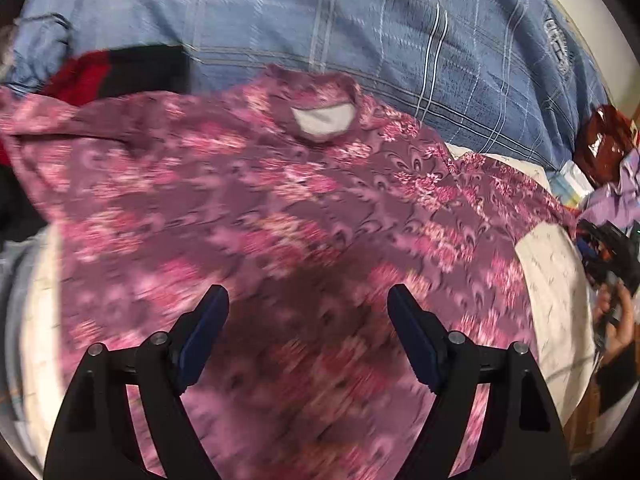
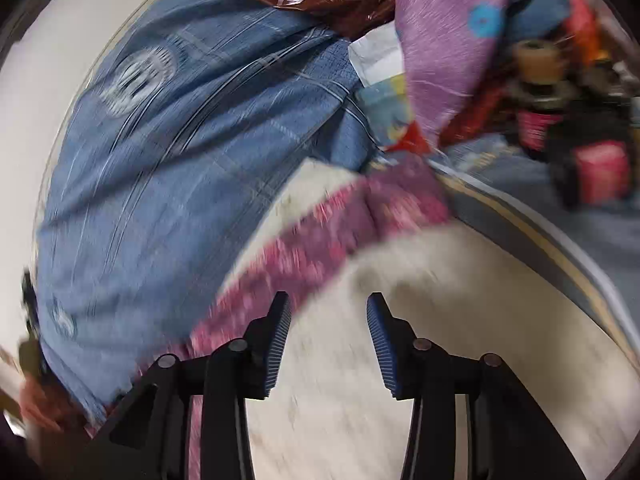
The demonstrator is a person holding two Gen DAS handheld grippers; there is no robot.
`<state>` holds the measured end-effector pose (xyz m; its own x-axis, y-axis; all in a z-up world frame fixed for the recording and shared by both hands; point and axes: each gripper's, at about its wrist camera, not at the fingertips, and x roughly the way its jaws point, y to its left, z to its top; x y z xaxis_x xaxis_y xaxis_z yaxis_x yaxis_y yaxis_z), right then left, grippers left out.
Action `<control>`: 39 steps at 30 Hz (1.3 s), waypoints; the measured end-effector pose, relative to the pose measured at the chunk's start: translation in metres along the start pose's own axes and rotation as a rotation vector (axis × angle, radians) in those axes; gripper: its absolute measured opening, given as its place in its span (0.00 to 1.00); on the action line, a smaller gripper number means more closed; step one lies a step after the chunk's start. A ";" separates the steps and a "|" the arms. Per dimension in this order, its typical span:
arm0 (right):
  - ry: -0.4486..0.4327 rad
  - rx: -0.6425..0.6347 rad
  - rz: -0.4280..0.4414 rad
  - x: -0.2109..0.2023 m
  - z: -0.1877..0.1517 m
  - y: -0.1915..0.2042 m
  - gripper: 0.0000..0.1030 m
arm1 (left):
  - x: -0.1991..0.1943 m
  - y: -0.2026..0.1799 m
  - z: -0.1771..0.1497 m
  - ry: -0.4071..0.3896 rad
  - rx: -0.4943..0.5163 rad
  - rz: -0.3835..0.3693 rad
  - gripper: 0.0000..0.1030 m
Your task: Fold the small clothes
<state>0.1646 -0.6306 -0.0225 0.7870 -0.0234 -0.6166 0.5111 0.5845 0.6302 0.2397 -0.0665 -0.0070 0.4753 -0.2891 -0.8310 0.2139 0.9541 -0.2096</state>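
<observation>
Left wrist view: the left hand-held gripper (image 1: pixel 308 300) stands wide apart with nothing between its pads, above a pink floral shirt (image 1: pixel 280 208) spread flat on a white surface (image 1: pixel 556 280), collar toward a blue checked cloth (image 1: pixel 320 20).

Right wrist view: the right hand-held gripper (image 2: pixel 329 308) is partly apart and empty over the white surface (image 2: pixel 440 280); beside it lies what seems, through blur, the shirt's sleeve (image 2: pixel 340 220).

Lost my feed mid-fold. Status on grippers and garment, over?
Left hand-held gripper open, empty, above pink floral top. Right hand-held gripper open, empty, beside its sleeve. Top spread flat on white surface. Blue plaid bedding behind; nothing blocking.
</observation>
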 end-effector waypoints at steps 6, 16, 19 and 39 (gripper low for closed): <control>-0.015 0.134 -0.024 0.050 0.039 -0.011 0.08 | 0.020 -0.007 0.018 -0.003 0.022 0.023 0.79; 0.035 0.141 -0.062 0.055 0.069 -0.046 0.28 | 0.050 0.004 0.019 0.006 0.033 0.114 0.80; -0.047 0.192 -0.025 0.039 0.068 -0.057 0.57 | 0.037 0.002 0.011 -0.018 0.034 0.047 0.80; -0.022 -0.400 0.005 0.031 -0.048 0.164 0.12 | 0.007 0.029 0.017 -0.146 0.000 0.069 0.80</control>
<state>0.2556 -0.4963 0.0389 0.7987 -0.0346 -0.6008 0.3355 0.8543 0.3969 0.2636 -0.0420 -0.0105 0.6078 -0.2313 -0.7597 0.1765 0.9721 -0.1547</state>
